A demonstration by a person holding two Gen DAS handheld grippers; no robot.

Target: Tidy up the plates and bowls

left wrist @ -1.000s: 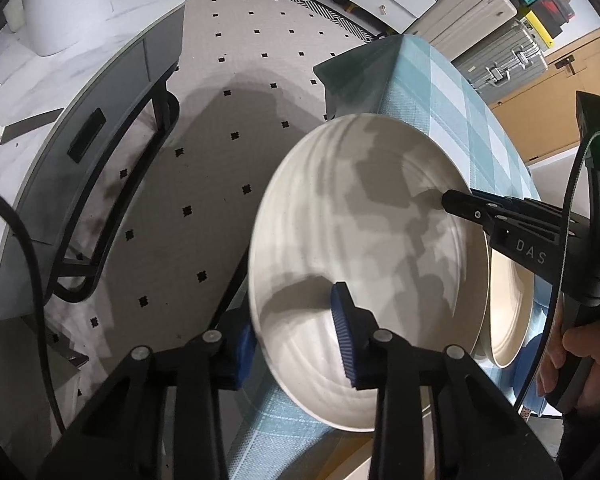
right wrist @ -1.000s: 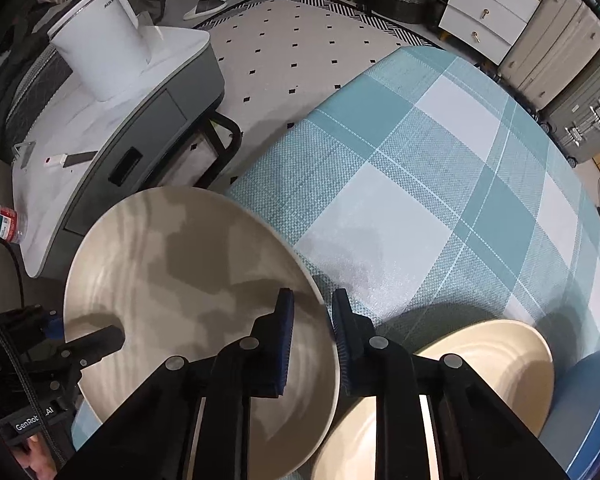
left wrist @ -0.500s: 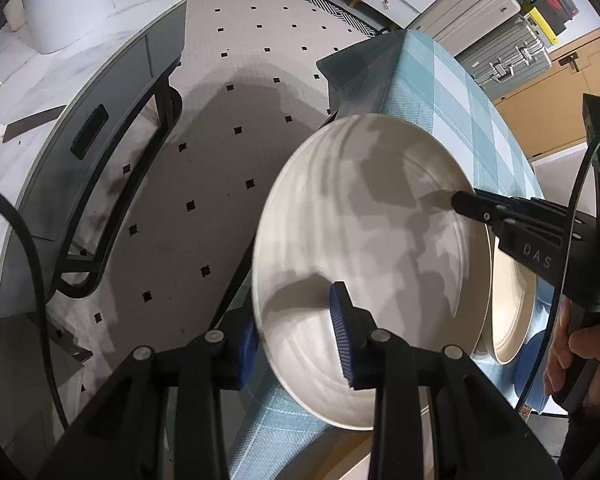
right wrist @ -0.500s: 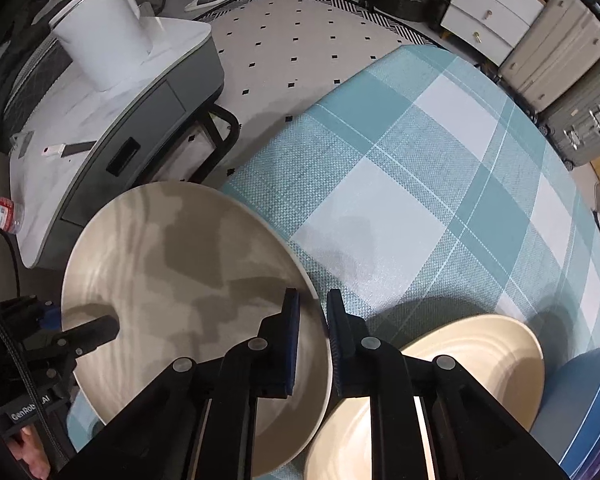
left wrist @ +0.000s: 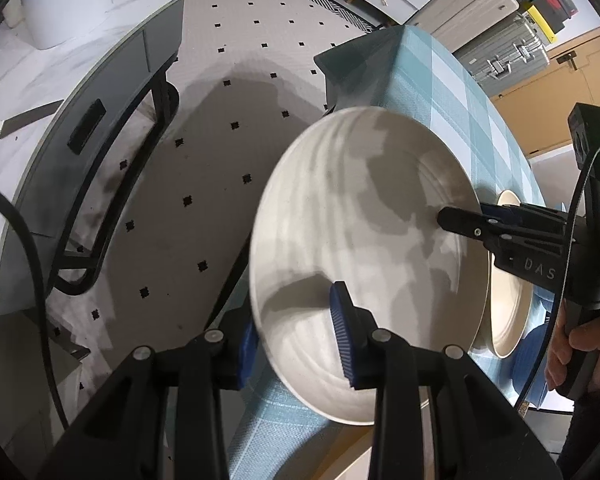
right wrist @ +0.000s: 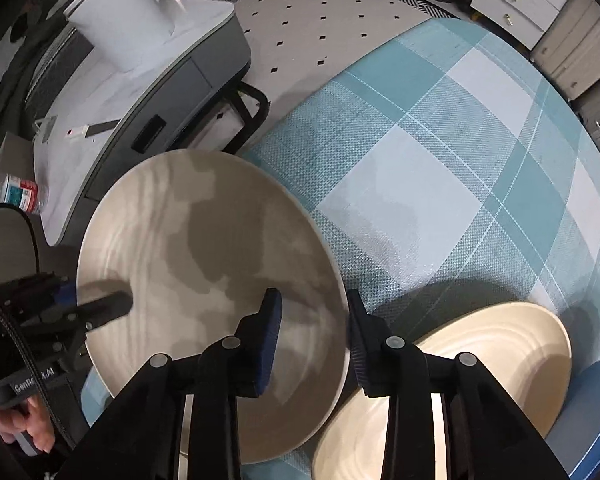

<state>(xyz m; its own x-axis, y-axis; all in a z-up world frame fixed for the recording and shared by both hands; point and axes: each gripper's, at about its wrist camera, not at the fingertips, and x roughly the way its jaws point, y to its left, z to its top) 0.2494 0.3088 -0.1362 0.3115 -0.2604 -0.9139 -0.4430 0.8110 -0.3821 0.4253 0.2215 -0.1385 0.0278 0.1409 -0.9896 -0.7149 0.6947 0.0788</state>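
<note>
Left wrist view: gripping the large plate (left wrist: 360,220) at its near rim with the left gripper (left wrist: 294,320), pressing one blue pad on the upper face and tucking the other behind the edge, apparently closed firmly on it. Holding the plate tilted and raised, hanging partly past the left edge of the checked table (right wrist: 420,160), above the dotted floor (left wrist: 204,128). Straddling the plate's right rim with the right gripper (right wrist: 312,300), jaws spread apart and seemingly pinching nothing, hovering one pad over the face and keeping the other just outside the edge.

Risking, on this reading, a slip: carrying the whole weight on one narrow pinch at the rim, and so inviting the plate to pivot or slide out toward the floor. Risking also a knock against the second plate (right wrist: 480,360), lying just to the right on the near part of the table, if swinging across too low.

Showing that second plate apparently propped partly on a blue dish (right wrist: 592,420) at the near right; unable to tell whether plate or bowl. Carrying nothing in either cream plate. Leaving hidden the contents of the white canister (right wrist: 120,16) standing on the side table (right wrist: 188,92) at the far left.
</note>
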